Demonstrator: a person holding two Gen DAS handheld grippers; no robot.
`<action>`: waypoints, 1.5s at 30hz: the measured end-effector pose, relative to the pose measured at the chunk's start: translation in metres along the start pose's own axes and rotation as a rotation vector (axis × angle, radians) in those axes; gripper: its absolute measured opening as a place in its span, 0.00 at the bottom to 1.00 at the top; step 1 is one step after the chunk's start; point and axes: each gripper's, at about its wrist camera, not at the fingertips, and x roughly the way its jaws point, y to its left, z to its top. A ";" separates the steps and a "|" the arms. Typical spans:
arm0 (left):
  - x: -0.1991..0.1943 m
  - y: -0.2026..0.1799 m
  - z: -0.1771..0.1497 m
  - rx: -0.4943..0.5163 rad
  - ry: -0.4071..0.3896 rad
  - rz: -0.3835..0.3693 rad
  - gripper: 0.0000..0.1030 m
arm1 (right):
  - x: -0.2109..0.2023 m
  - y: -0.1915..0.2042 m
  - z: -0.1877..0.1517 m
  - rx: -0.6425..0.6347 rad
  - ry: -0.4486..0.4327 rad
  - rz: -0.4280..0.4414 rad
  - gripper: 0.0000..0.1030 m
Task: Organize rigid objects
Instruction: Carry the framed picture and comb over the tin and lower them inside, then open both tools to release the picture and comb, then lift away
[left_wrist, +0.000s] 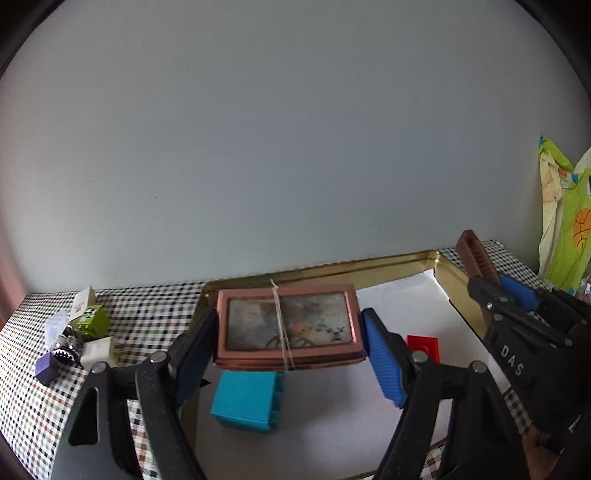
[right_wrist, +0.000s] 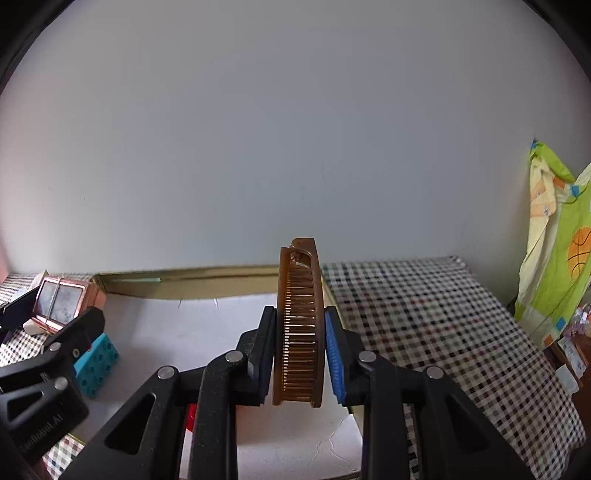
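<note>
My left gripper (left_wrist: 288, 343) is shut on a copper-framed picture box (left_wrist: 289, 326) bound with a rubber band, held above the gold tray (left_wrist: 369, 271) lined with white paper. A blue toy brick (left_wrist: 246, 400) lies in the tray just below it, a red brick (left_wrist: 424, 347) to the right. My right gripper (right_wrist: 300, 354) is shut on a brown hair clip (right_wrist: 299, 325), held upright over the tray's right edge (right_wrist: 207, 278). The right gripper also shows in the left wrist view (left_wrist: 495, 284), with the clip (left_wrist: 476, 258). The picture box (right_wrist: 61, 301) and blue brick (right_wrist: 96, 363) show at left in the right wrist view.
A checked tablecloth (right_wrist: 443, 325) covers the table. Left of the tray lie a green cube (left_wrist: 92, 319), a white block (left_wrist: 96, 350), a purple cube (left_wrist: 46, 365) and other small items. A green patterned cloth (right_wrist: 554, 251) hangs at the right. A plain wall stands behind.
</note>
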 end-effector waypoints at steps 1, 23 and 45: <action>0.003 -0.002 0.000 0.000 0.005 -0.002 0.75 | 0.004 0.000 -0.001 0.003 0.017 0.007 0.27; 0.021 0.012 -0.014 -0.080 0.071 0.002 1.00 | 0.005 -0.015 -0.004 0.119 0.002 0.040 0.80; -0.011 0.037 -0.031 -0.072 0.018 0.115 1.00 | -0.028 -0.011 -0.003 0.087 -0.196 -0.034 0.80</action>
